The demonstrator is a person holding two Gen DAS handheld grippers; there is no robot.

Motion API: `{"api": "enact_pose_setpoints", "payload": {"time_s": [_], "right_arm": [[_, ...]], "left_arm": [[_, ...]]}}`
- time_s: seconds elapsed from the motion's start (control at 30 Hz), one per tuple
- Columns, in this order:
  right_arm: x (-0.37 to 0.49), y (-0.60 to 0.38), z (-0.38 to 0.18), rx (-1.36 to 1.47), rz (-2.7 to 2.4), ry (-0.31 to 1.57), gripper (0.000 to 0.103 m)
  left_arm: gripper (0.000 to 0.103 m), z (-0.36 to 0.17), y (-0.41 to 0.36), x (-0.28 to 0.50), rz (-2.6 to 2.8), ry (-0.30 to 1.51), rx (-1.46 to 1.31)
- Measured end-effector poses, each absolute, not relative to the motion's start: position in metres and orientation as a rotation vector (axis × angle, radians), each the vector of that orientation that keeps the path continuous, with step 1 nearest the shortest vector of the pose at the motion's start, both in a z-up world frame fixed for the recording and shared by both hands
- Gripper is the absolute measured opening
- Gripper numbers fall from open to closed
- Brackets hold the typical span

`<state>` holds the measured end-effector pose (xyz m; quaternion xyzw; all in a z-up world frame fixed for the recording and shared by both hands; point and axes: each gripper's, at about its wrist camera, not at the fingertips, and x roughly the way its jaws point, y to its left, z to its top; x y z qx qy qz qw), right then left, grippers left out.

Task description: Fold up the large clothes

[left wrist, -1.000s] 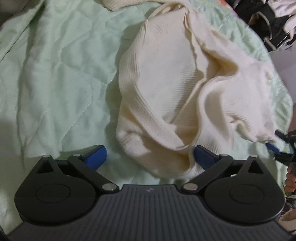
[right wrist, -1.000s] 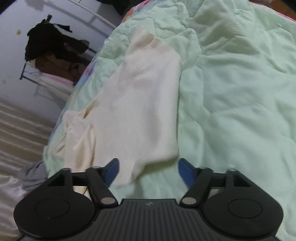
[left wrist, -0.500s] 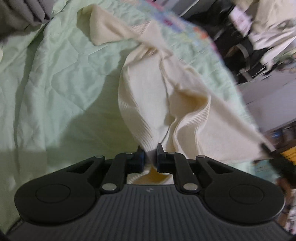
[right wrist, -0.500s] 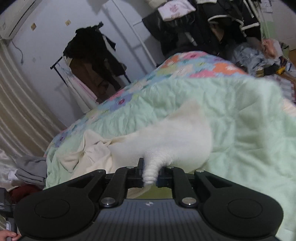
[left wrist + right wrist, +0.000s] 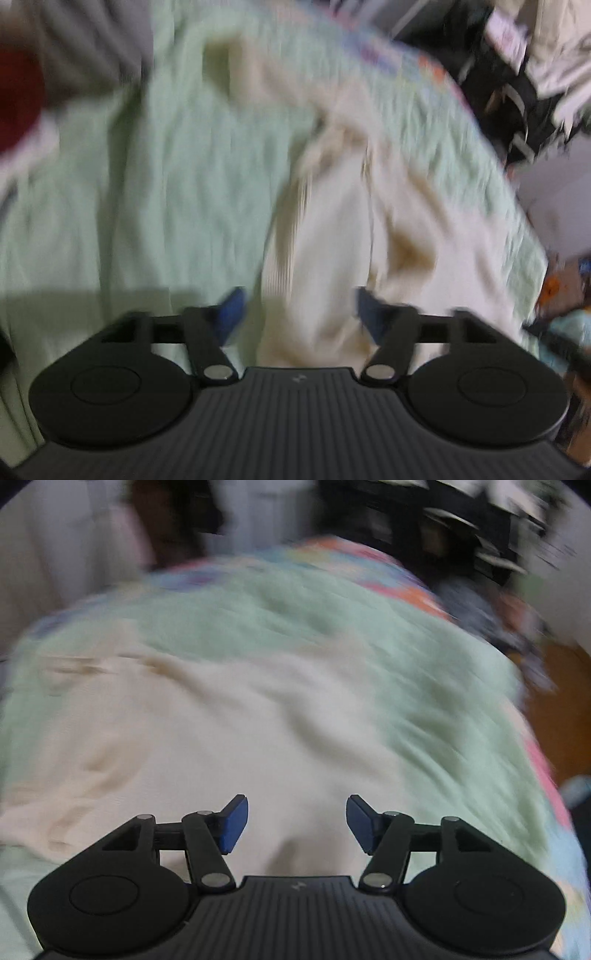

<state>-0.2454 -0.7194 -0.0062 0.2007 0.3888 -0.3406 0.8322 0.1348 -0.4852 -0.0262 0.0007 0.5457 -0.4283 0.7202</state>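
Left gripper (image 5: 298, 314) is opening wide, with the cream sweater (image 5: 332, 240) between its blue pads, not squeezed. Right gripper (image 5: 297, 823) is opening too, empty, above the sweater (image 5: 207, 738) on the green blanket (image 5: 424, 686).

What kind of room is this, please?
Most likely a bedroom: a cream ribbed sweater lies on a bed's pale green quilt, and dark clothes hang behind it.
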Motion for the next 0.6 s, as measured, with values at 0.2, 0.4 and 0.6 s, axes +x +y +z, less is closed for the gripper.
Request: {"api": "enact_pose_setpoints", "payload": {"time_s": [0.2,0.4,0.6], "right_arm": [[-0.142,-0.709,0.014,0.427,-0.403,0.762,0.061],[-0.069,-0.685,0.008,0.419,-0.383,0.693,0.070],[-0.054,-0.688,-0.038,0.526,-0.311,0.694,0.070]], "left_arm": [[0.096,-0.046,-0.546,0.213,-0.872,1.063,-0.183],[0.102,-0.097,-0.599,0.264,-0.823,1.069,-0.215],[0.012,-0.119,-0.635,0.270,-0.886,1.042,-0.137]]}}
